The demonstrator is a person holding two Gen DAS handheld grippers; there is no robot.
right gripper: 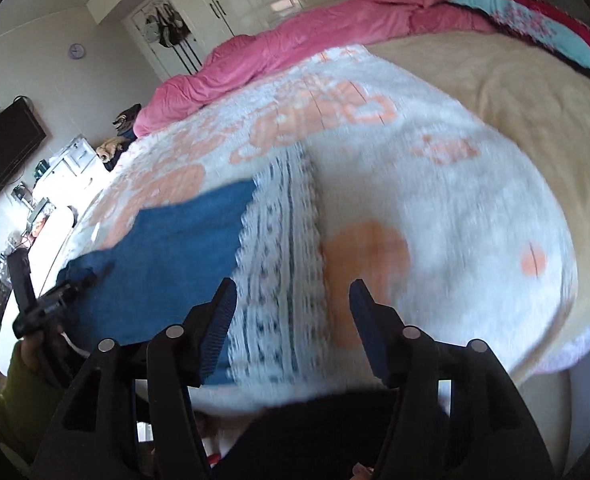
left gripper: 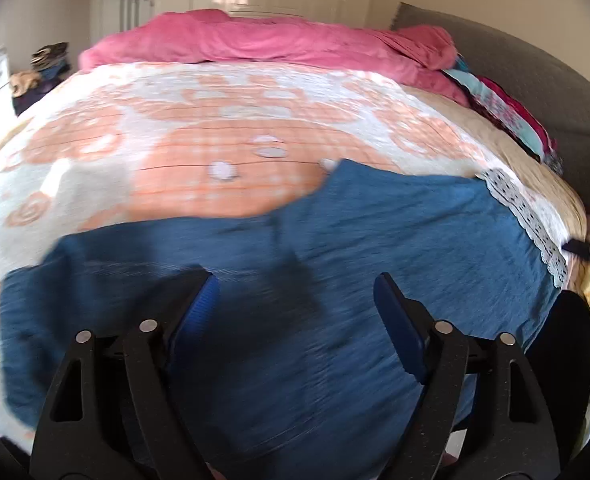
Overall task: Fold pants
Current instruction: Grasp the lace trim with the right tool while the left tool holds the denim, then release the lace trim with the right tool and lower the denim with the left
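Blue pants lie flat on the bed's orange-and-white patterned blanket, at the near edge of the bed. The fabric is soft with a fine woven grain, matte, mostly smooth, with one dark crease down the middle. The shape is broad and roughly rectangular, with a stepped far edge where one layer sits higher than the other. The long axis runs sideways along the bed's near edge; motion blur hides which end is the waist.

A white lace trim strip, scalloped and perforated, lies just beside the pants' end, touching it. Beyond the blanket, at the far side of the bed, is a crumpled pink duvet; a beige fleece sheet shows beside the blanket.

The left tool hangs over the middle of the pants, blue ribbed pads wide apart, released, nothing between them. The right tool is past the pants' end, over the lace trim and blanket, jaws parted, released, gripping nothing. In the right wrist view the left tool sits at the pants' near corner, held by a hand with an olive sleeve.
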